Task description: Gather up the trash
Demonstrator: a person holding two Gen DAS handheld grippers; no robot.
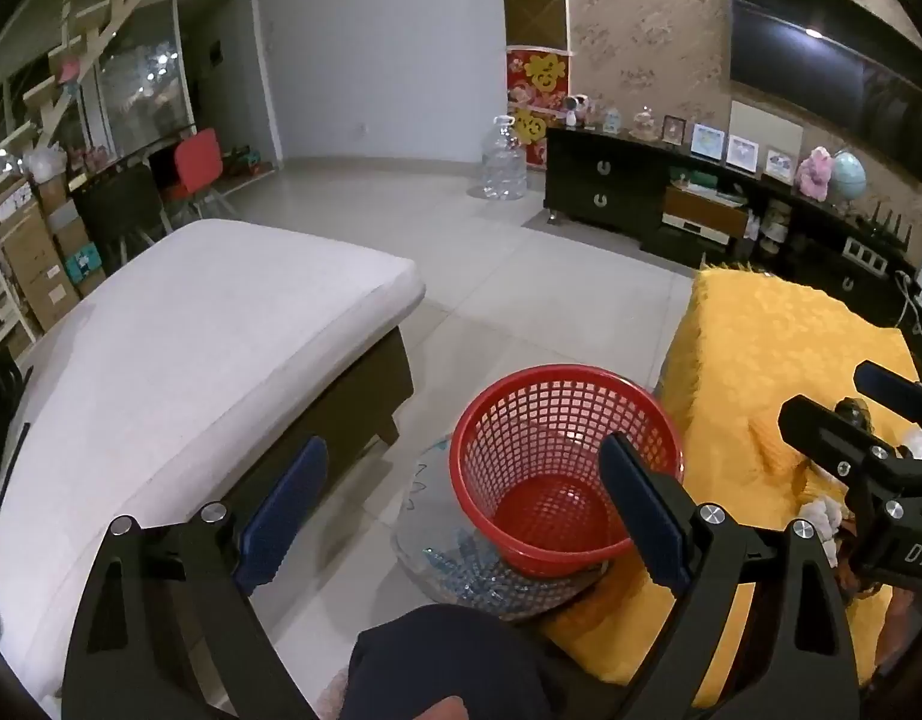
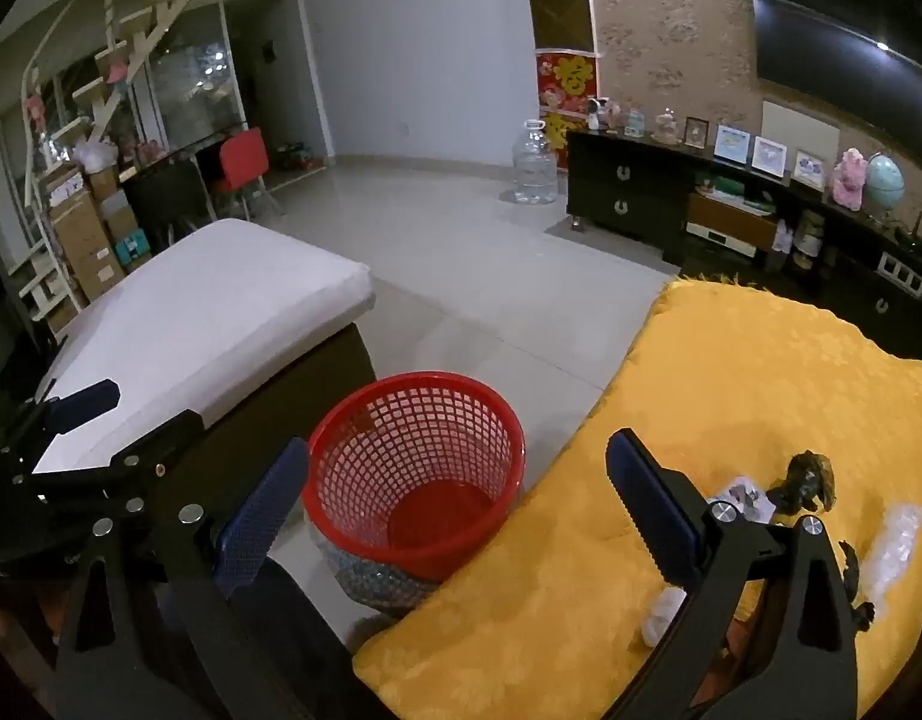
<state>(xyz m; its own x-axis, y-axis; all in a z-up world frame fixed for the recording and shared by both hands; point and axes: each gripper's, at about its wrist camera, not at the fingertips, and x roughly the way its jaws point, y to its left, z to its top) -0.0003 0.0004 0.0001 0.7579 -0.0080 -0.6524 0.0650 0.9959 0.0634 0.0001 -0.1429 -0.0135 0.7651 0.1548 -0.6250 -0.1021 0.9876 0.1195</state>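
A red mesh basket (image 1: pixel 565 468) (image 2: pixel 416 471) stands on top of a clear plastic bottle (image 1: pixel 461 564), beside a table under a yellow cloth (image 1: pixel 760 360) (image 2: pixel 730 420). Trash lies on the cloth at the right: a dark brown scrap (image 2: pixel 805 483), a crumpled wrapper (image 2: pixel 742 495), a clear plastic piece (image 2: pixel 895 546) and a white wad (image 2: pixel 661 615). My left gripper (image 1: pixel 461 522) is open and empty, above the basket. My right gripper (image 2: pixel 458 519) is open and empty, between basket and cloth. It shows in the left wrist view (image 1: pixel 844 402).
A white-cushioned bench (image 1: pixel 191 348) (image 2: pixel 209 312) stands left of the basket. A dark TV cabinet (image 1: pixel 670 192) with ornaments runs along the far right wall. A large water bottle (image 2: pixel 535 165) stands on the tiled floor. Boxes and chairs are at the far left.
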